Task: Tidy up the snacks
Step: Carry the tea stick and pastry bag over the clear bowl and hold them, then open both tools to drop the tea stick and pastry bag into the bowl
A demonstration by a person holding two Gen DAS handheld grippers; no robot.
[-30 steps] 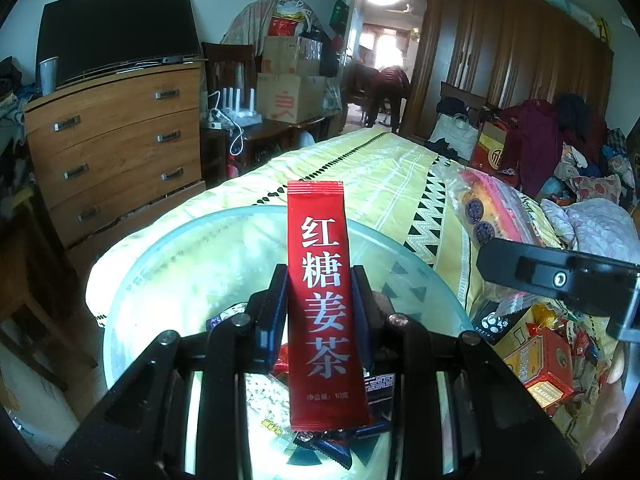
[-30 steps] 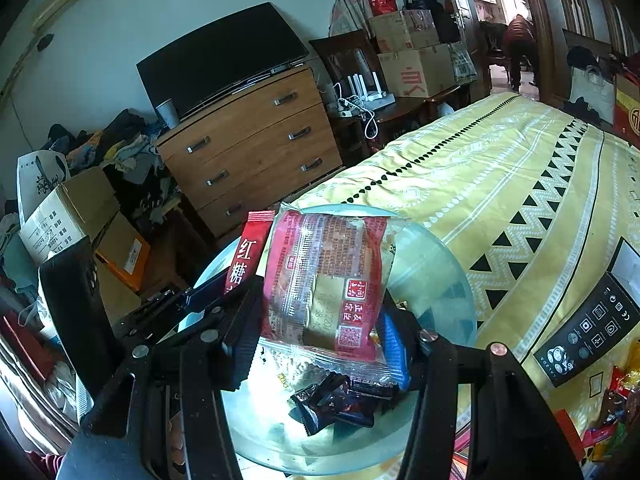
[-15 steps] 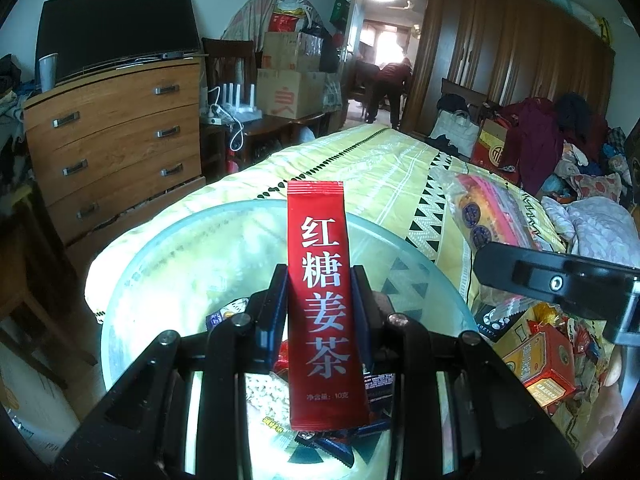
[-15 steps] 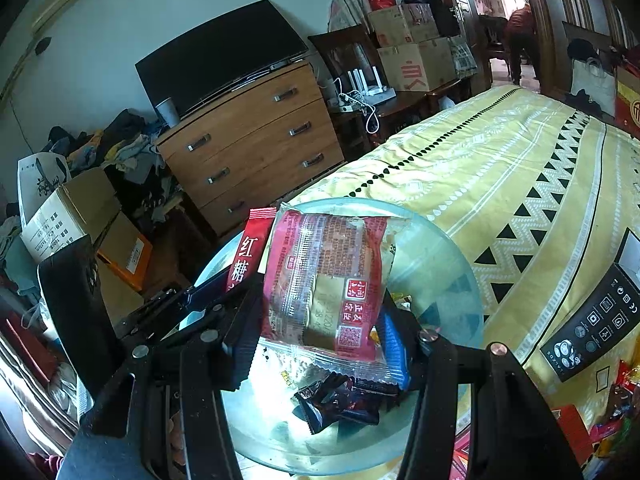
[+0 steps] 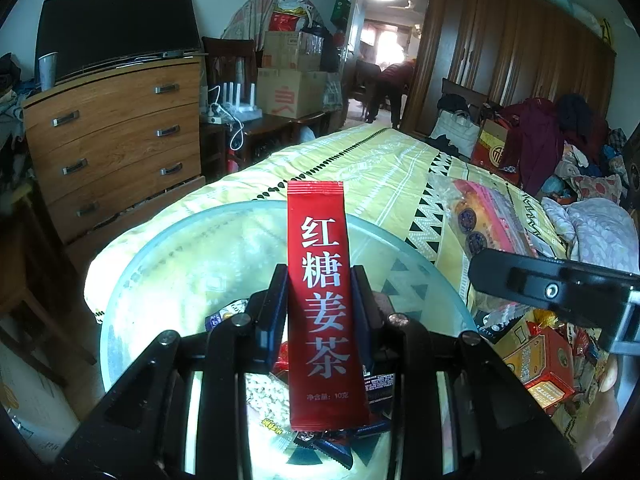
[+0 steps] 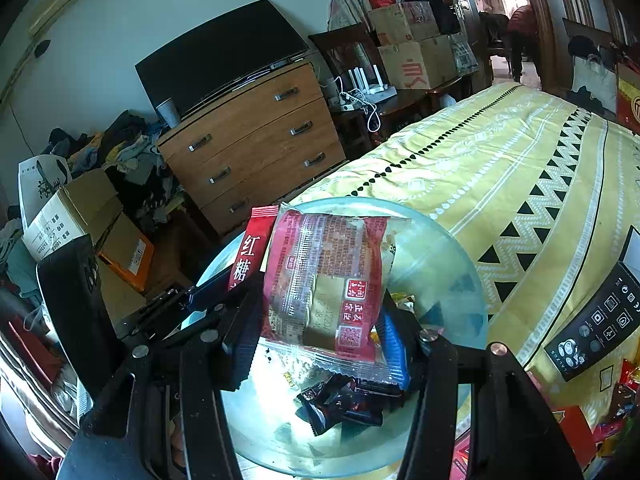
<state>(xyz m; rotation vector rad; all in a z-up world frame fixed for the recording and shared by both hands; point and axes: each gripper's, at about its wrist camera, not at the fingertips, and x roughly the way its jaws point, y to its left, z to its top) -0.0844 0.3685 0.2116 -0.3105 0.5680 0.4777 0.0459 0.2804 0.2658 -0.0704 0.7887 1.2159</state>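
My left gripper (image 5: 320,280) is shut on a long red tea sachet (image 5: 320,296) with white characters and holds it upright over a large glass bowl (image 5: 160,256). The sachet also shows in the right wrist view (image 6: 252,248). My right gripper (image 6: 316,320) is shut on a red and clear cake packet (image 6: 324,284) over the same glass bowl (image 6: 448,264). That packet shows at the right in the left wrist view (image 5: 488,220). Dark candy wrappers (image 6: 344,400) and a packet of pale grains (image 5: 266,400) lie in the bowl.
The bowl stands on a yellow patterned bedspread (image 6: 500,160). A black shaver box (image 6: 600,320) and a heap of boxed and wrapped snacks (image 5: 548,364) lie to the right. A wooden dresser (image 5: 112,136) with a TV stands beyond; cardboard boxes (image 6: 84,216) lie at left.
Both grippers have held their packets almost still over the bowl; the view has shifted only slightly.
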